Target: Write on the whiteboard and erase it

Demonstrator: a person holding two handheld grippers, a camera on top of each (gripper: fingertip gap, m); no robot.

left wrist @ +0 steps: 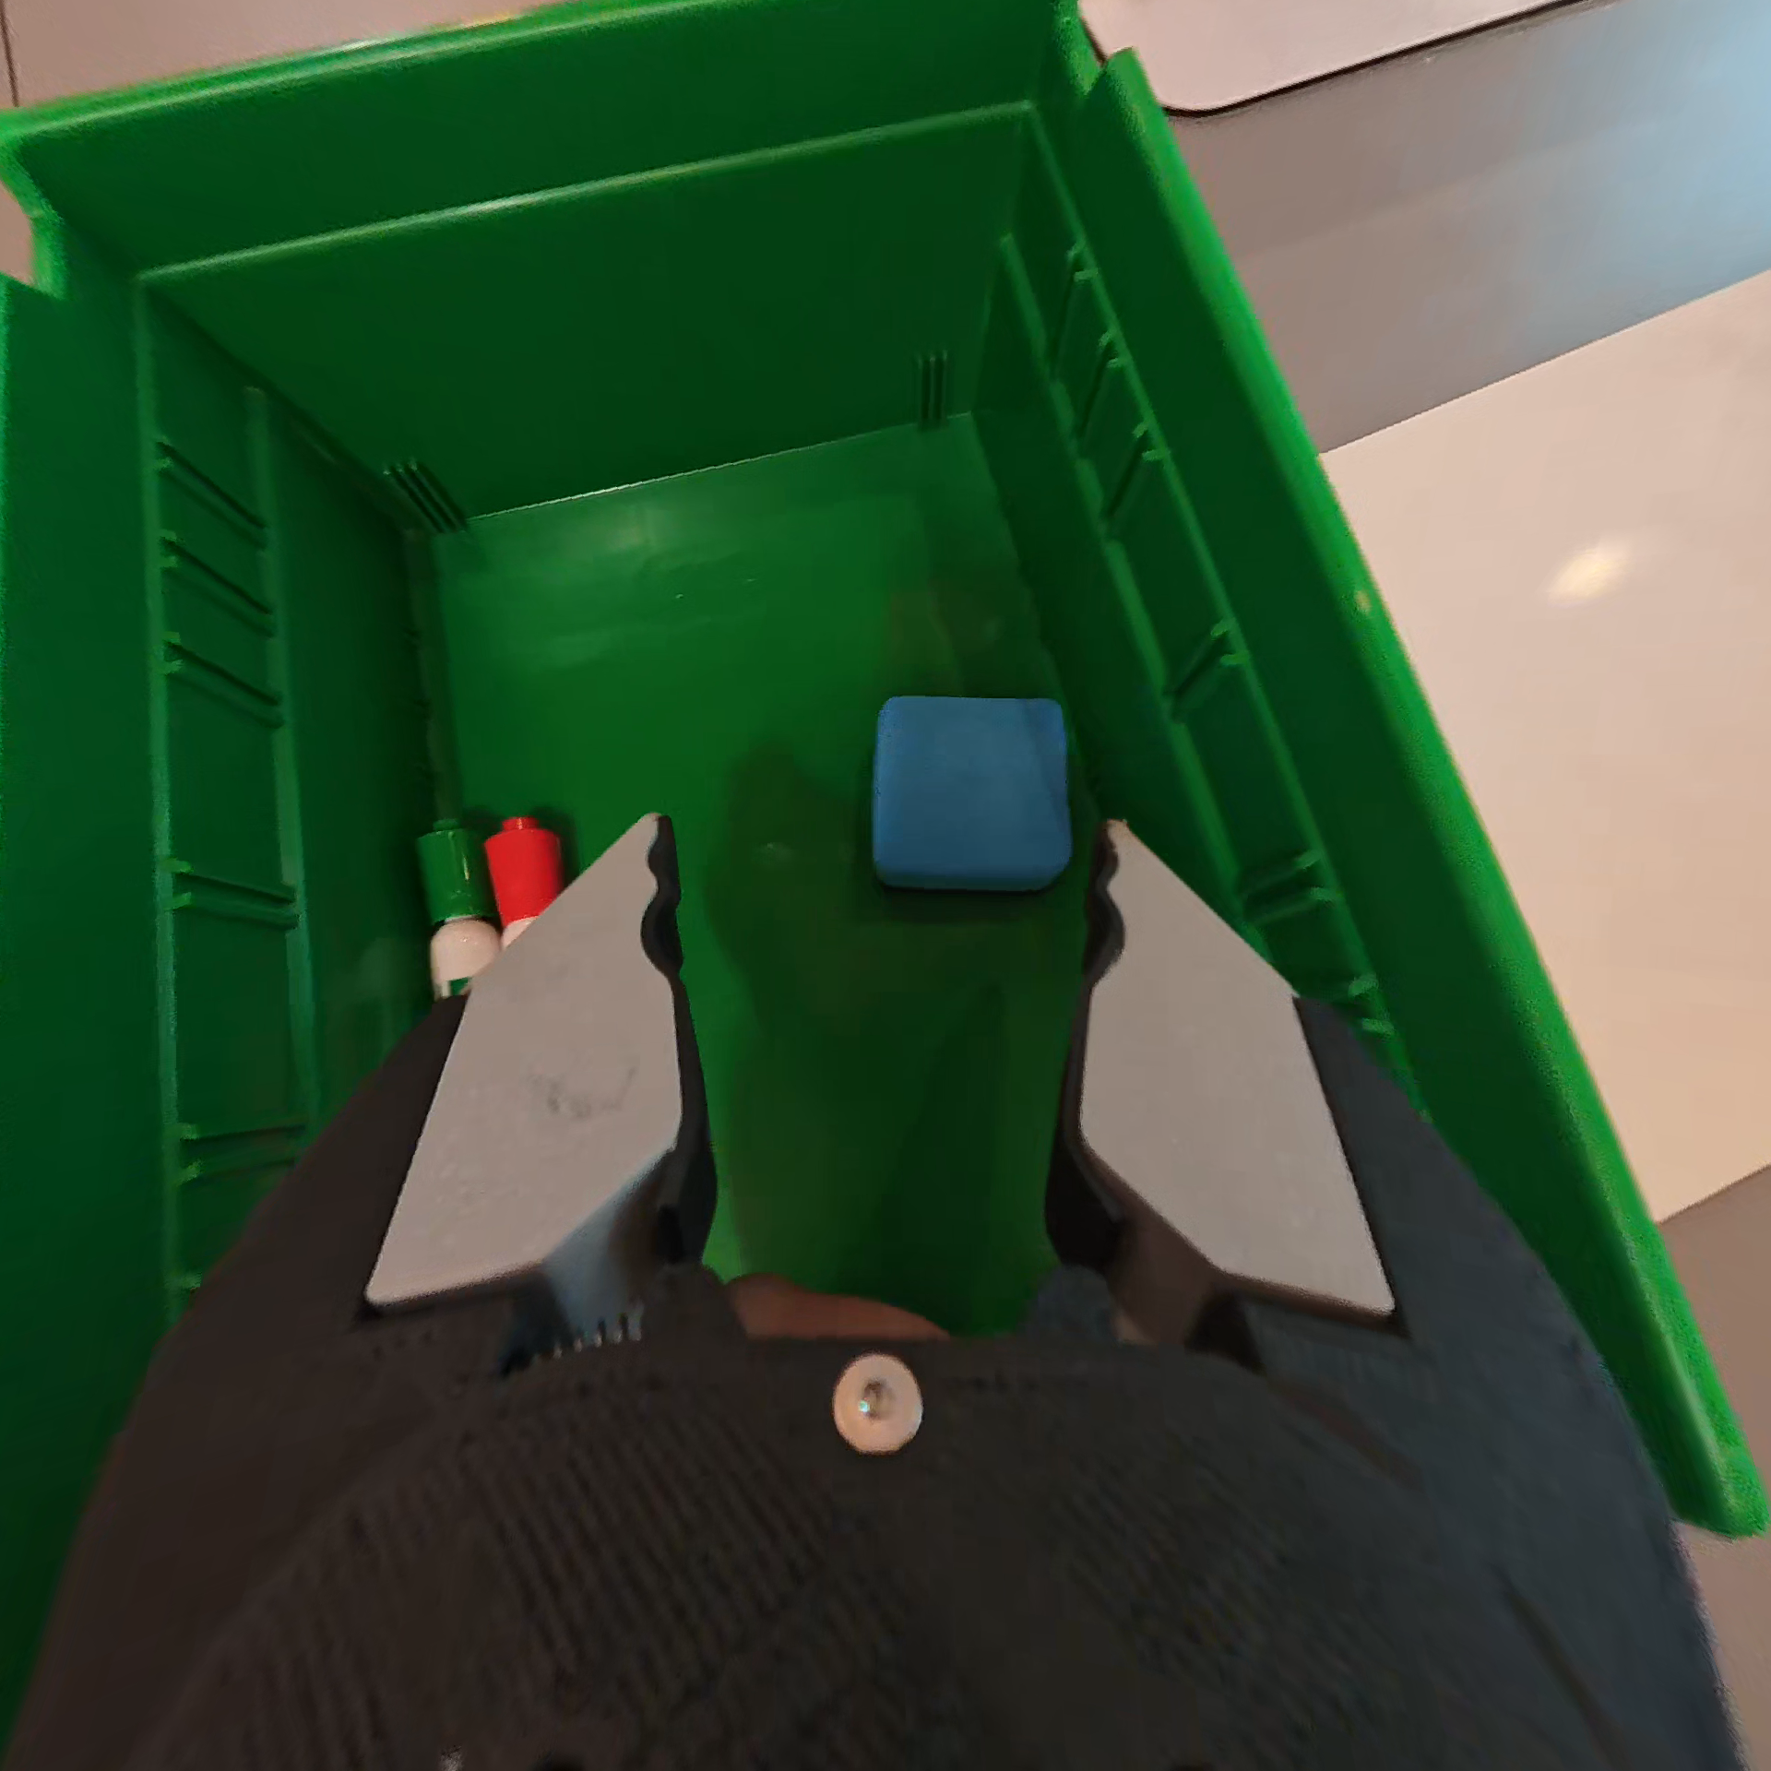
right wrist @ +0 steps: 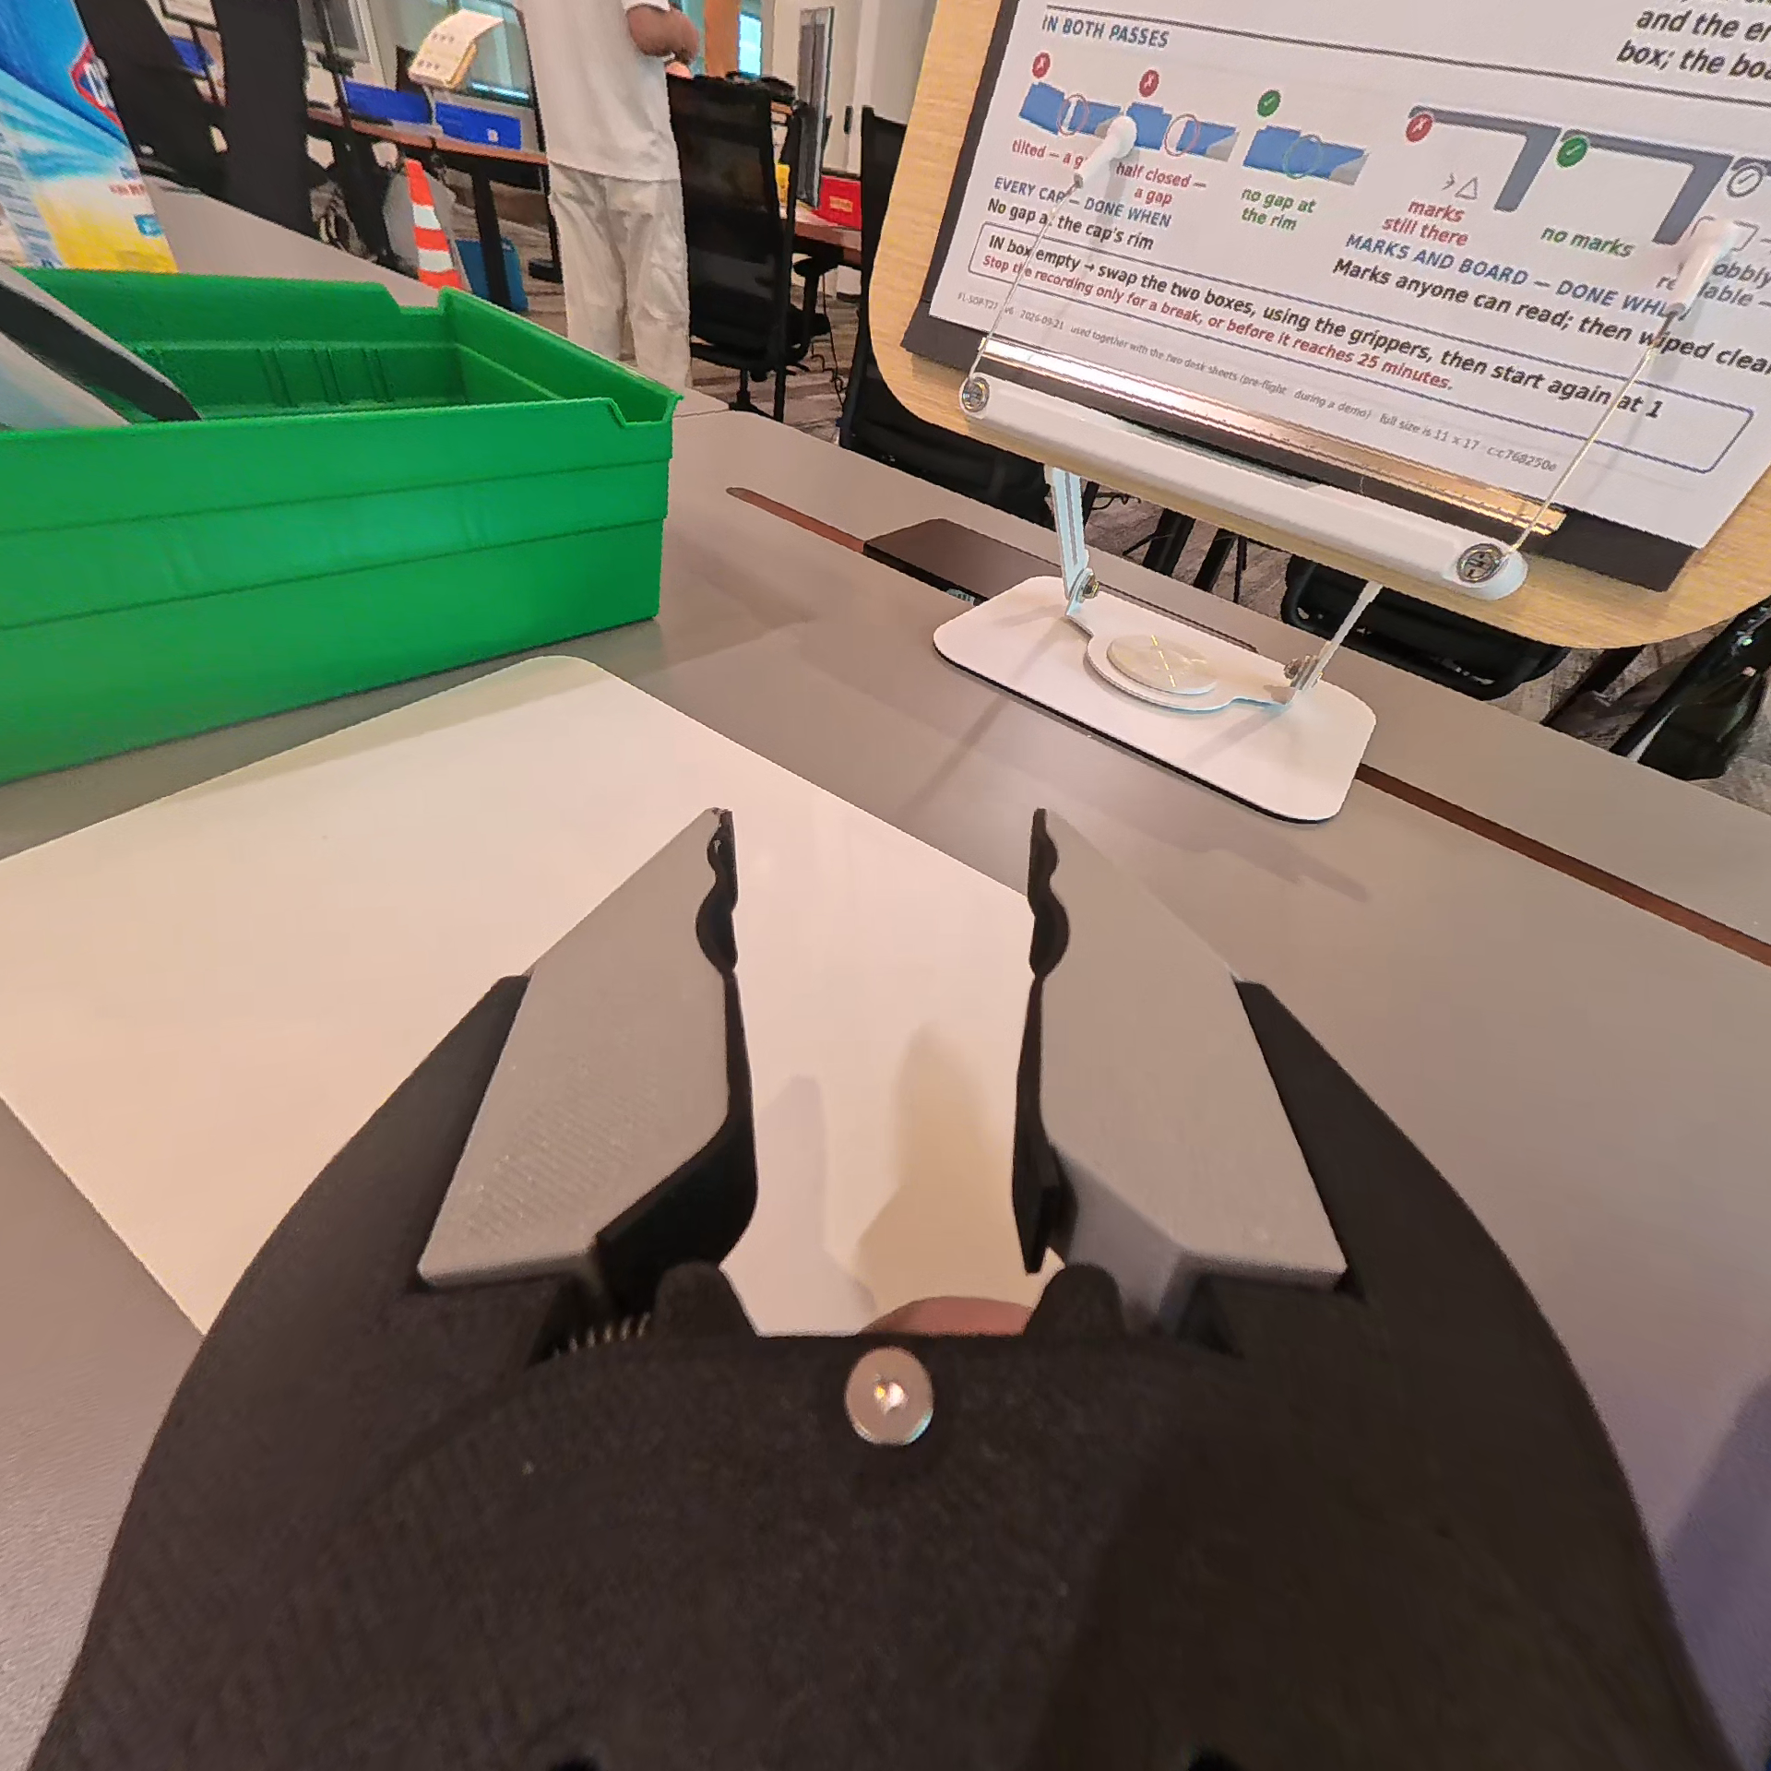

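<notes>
Early stage, we judge: whiteboard (right wrist: 479, 862) flat on counter (right wrist: 1437, 958), lower left of right view, bare. Left gripper (left wrist: 882, 862) over green bin (left wrist: 671, 335), fingers wide, empty; blue eraser (left wrist: 968, 791) frame centre, markers (left wrist: 489, 882) at left. Right gripper (right wrist: 877, 843) open, empty above whiteboard. Writing, erasing left.

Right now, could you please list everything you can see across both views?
bin: 1, green, on the table, left of the whiteboard
eraser: 1, blue, on the bin floor, right side
markers: 2, green-capped and red-capped, bin's left corner, partly hidden
whiteboard: 1, white, flat on the table
table: 1, grey
stand: 1, white, right rear, holding a printed sheet
person: 1, in white, background
left gripper: open, inside the bin
right gripper: open, over the whiteboard
</notes>
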